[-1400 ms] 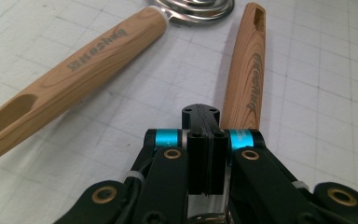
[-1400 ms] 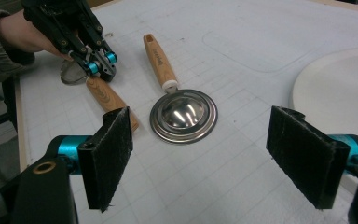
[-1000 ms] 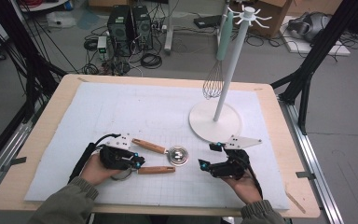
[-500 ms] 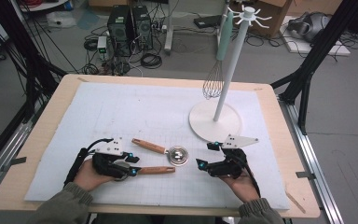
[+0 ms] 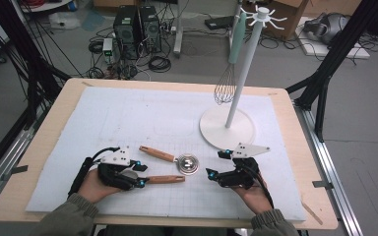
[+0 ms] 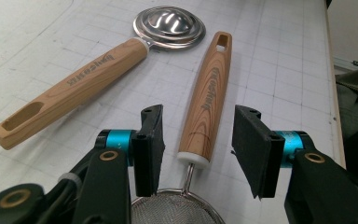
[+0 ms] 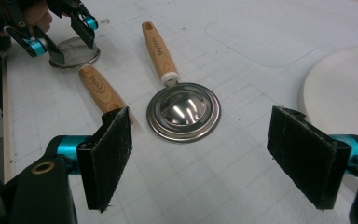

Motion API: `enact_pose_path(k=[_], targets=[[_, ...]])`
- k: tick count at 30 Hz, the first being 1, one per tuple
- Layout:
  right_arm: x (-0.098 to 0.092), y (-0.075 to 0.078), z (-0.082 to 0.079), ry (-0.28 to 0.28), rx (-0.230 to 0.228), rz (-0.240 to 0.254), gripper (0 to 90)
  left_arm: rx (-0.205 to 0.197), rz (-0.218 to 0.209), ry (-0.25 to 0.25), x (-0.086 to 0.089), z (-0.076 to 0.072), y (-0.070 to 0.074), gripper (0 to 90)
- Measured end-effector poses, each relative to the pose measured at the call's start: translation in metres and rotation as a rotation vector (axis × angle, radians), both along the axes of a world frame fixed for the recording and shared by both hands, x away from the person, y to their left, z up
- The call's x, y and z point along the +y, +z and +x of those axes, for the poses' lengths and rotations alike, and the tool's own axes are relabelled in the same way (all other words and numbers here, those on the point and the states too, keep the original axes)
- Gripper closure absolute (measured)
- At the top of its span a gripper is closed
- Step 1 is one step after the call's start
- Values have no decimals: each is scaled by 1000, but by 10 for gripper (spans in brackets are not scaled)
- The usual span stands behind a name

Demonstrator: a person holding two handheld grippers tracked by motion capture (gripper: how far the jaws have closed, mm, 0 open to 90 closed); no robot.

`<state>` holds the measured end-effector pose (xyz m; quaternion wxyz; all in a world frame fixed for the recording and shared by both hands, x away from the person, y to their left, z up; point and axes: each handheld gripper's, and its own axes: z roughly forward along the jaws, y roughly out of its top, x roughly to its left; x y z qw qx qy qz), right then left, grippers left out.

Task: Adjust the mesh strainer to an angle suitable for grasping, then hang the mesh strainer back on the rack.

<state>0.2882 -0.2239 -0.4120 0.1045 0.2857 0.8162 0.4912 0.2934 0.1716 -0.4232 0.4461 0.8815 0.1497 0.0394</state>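
Both grippers stand open and empty near the table's front edge: the left gripper (image 6: 198,149) has its jaws straddling the wooden handle of a small mesh strainer (image 6: 205,100), not yet touching it, while the right gripper (image 7: 214,158) hovers in front of a steel measuring scoop (image 7: 182,111) with its own wooden handle. Both utensils lie flat on the white mat (image 5: 128,113), mid-table toward the front. They look light and rigid; the varnished handles could slip, so mid-handle seems the safest hold. Toward the back right corner a white hook stand (image 5: 243,73) holds a whisk (image 5: 228,73) hanging by its pale handle.
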Motion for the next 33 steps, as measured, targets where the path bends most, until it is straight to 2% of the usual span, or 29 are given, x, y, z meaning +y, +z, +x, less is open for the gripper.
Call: enact_pose_path(k=[3, 13, 33], targets=[[-1, 1, -1, -3, -8, 7, 212, 4, -11, -1, -1, 1, 0, 529], [0, -2, 0, 2, -7, -3, 212, 18, -2, -20, -5, 3, -4, 525], [4, -4, 1, 17, -11, -17, 212, 15, 95, -64, -28, 9, -18, 619]])
